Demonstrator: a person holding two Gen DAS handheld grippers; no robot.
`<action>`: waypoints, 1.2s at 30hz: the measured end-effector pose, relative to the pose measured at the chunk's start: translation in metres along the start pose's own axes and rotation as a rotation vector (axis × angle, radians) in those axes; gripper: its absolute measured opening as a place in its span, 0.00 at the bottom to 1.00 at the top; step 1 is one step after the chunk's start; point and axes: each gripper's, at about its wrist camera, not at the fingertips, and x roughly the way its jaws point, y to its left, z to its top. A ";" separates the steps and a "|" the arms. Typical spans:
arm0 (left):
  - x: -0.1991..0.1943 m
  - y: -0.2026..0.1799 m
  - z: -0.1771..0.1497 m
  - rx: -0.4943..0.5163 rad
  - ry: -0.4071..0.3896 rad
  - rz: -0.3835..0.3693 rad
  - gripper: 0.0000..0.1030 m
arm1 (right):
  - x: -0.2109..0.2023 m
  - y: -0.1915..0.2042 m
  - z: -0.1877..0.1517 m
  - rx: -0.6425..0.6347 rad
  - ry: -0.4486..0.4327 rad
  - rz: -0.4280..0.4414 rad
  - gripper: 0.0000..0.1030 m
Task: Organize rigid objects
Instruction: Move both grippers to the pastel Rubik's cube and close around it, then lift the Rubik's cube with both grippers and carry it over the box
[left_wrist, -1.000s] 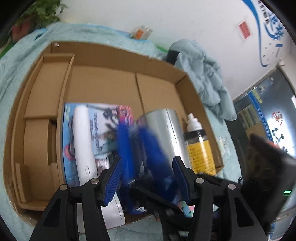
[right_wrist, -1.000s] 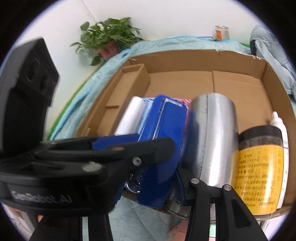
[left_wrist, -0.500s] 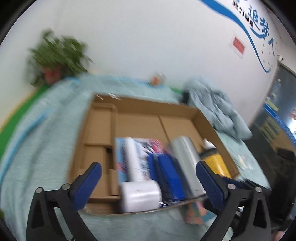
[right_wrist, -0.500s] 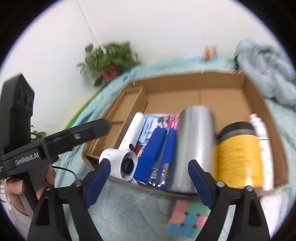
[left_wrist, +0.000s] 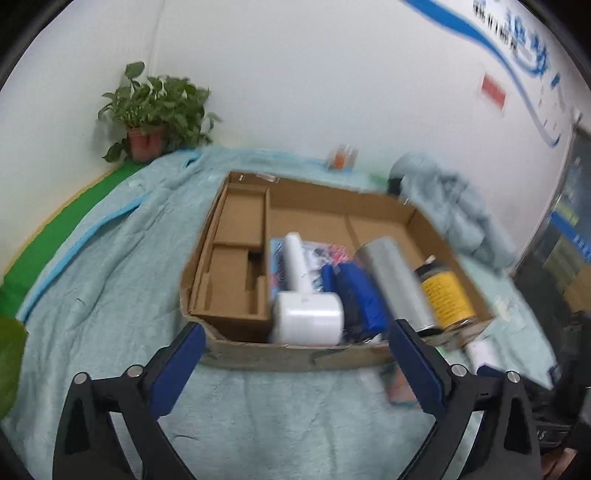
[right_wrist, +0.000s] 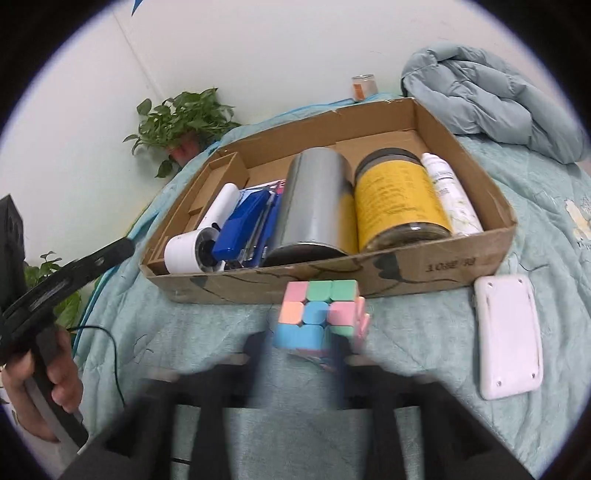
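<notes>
A cardboard box (left_wrist: 295, 357) (right_wrist: 436, 264) on a teal blanket holds a white handheld device (left_wrist: 306, 312) (right_wrist: 199, 243), a blue stapler (left_wrist: 360, 301) (right_wrist: 245, 225), a steel cylinder (left_wrist: 397, 280) (right_wrist: 314, 210), a yellow-labelled jar (left_wrist: 445, 295) (right_wrist: 399, 195) and a white bottle (right_wrist: 452, 197). A pastel puzzle cube (right_wrist: 319, 314) lies on the blanket just before the box. My left gripper (left_wrist: 295, 365) is open and empty, in front of the box. My right gripper (right_wrist: 301, 350) is blurred, its fingers on either side of the cube's near edge; whether they grip it is unclear.
A white flat rectangular device (right_wrist: 509, 334) lies on the blanket right of the cube. A potted plant (left_wrist: 155, 110) stands at the back left corner. A bundled grey-blue jacket (right_wrist: 491, 99) lies at the back right. A small can (right_wrist: 364, 86) stands behind the box.
The left gripper let go of the blue stapler in the box, opened and pulled back. The right gripper drew back and dropped toward the cube, its fingers now closer together.
</notes>
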 end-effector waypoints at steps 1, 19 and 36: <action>-0.001 -0.001 -0.002 -0.001 0.001 -0.011 0.99 | -0.002 -0.001 -0.003 0.006 -0.021 0.014 0.99; -0.011 0.027 -0.070 -0.154 0.195 -0.018 0.99 | 0.056 0.009 -0.016 -0.051 0.116 -0.066 0.58; 0.031 -0.011 -0.133 -0.230 0.505 -0.312 0.93 | 0.000 0.041 -0.109 -0.182 0.259 0.299 0.66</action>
